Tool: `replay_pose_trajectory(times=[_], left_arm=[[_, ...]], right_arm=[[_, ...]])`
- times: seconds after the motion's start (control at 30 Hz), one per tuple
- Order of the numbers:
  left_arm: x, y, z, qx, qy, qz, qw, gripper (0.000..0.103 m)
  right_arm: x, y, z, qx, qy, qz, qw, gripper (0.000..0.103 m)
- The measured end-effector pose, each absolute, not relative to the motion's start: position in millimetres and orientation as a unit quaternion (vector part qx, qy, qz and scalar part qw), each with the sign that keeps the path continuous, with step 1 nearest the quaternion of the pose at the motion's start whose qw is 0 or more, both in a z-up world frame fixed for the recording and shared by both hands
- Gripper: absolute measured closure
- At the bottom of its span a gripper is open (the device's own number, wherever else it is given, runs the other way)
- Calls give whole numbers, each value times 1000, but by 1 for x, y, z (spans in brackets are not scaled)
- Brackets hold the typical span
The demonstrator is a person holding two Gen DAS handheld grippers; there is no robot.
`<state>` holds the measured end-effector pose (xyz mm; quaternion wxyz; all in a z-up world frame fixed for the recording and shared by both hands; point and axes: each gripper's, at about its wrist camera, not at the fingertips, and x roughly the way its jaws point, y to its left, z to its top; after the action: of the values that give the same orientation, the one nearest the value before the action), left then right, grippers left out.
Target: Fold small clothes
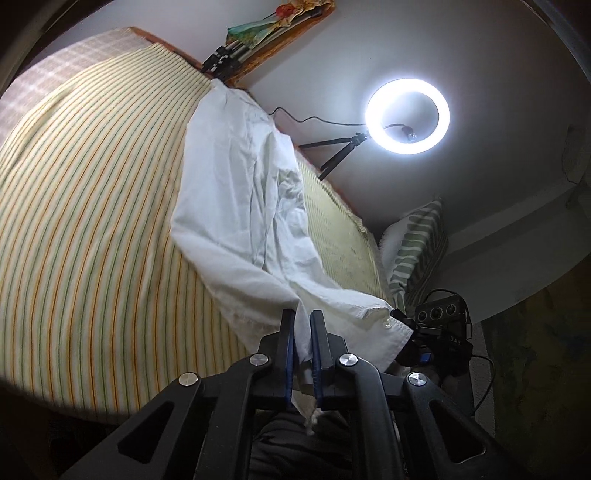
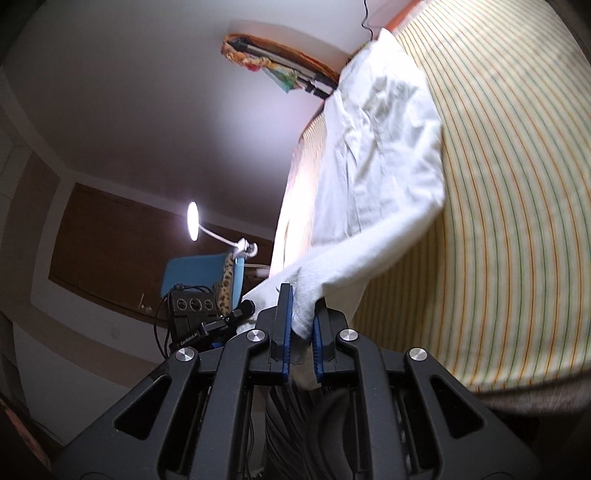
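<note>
Gripping one garment between them, your two grippers are listed first: your left gripper (image 1: 303,317) has its blue-padded fingers (image 1: 289,332) nearly closed, with a bunched fold of the white shirt (image 1: 236,192) pinched between them and a frayed end of cloth trailing out behind the pads. Your right gripper (image 2: 303,306) shows the same posture in its own view, fingers (image 2: 285,314) drawn close with a thick wad of the shirt's (image 2: 373,158) fabric caught between the pads. Item, the shirt: white, long-sleeved, creased, most of it spread on the striped bedsheet (image 1: 92,203) with its far end near the bed's far edge; the near portion rises off the sheet toward both sets of fingers. A buttoned cuff (image 1: 391,328) sits just right of your left fingers, hanging beside the other gripper's black body (image 1: 439,332). Item, the bedsheet: cream with green and orange stripes, covering the bed under the shirt in both views (image 2: 517,221). Item, a lit ring light (image 1: 408,115) on a small tripod, beyond the bed's edge. Item, a green-and-white striped pillow (image 1: 417,243), beside the bed. Item, a lit gooseneck lamp (image 2: 193,220), clamped near a blue chair (image 2: 199,275), right wrist view. Item, a wooden wall shelf (image 1: 280,33) with colourful things on it.
</note>
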<state>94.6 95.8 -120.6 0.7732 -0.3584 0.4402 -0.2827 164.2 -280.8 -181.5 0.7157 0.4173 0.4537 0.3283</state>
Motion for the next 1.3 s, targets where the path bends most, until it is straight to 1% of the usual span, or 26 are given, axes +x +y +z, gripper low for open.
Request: replay_pose_trajectory(times=[0.23, 0.4, 0.77, 0.8, 0.83, 0.9, 0.93, 0.97, 1.0, 1.03, 1.07, 1.1, 1.17, 1.3], left_arm=[[152, 98, -106, -350, 431, -275, 785, 98], [200, 101, -112, -349, 437, -254, 789, 98], [275, 102, -154, -343, 464, -199, 792, 97], [279, 101, -157, -341, 467, -194, 793, 95], [282, 101, -159, -340, 467, -192, 793, 83], [287, 103, -158, -337, 461, -180, 801, 65], [289, 105, -156, -336, 454, -177, 806, 64], [290, 108, -152, -339, 448, -180, 808, 63], [291, 110, -148, -342, 442, -181, 809, 59], [289, 114, -143, -343, 433, -181, 814, 55], [288, 116, -139, -341, 425, -182, 818, 55], [284, 117, -135, -334, 421, -184, 823, 55], [275, 116, -133, -308, 419, -183, 834, 54], [257, 108, -154, -271, 448, -183, 832, 55]], right_arm=[[211, -293, -168, 424, 447, 303, 727, 93], [258, -296, -168, 429, 453, 279, 730, 93], [344, -301, -219, 442, 494, 209, 719, 92], [350, -301, -223, 446, 497, 204, 716, 92], [353, -302, -228, 449, 499, 201, 713, 90], [360, -303, -234, 452, 509, 193, 707, 88], [362, -305, -236, 454, 514, 189, 703, 84], [364, -308, -238, 461, 515, 189, 697, 75], [365, -311, -238, 468, 511, 191, 695, 63], [365, -314, -236, 475, 502, 194, 696, 58], [363, -318, -232, 478, 493, 201, 698, 51], [361, -321, -227, 479, 483, 210, 702, 49], [353, -325, -214, 464, 468, 224, 718, 49], [330, -323, -201, 383, 478, 219, 759, 49]])
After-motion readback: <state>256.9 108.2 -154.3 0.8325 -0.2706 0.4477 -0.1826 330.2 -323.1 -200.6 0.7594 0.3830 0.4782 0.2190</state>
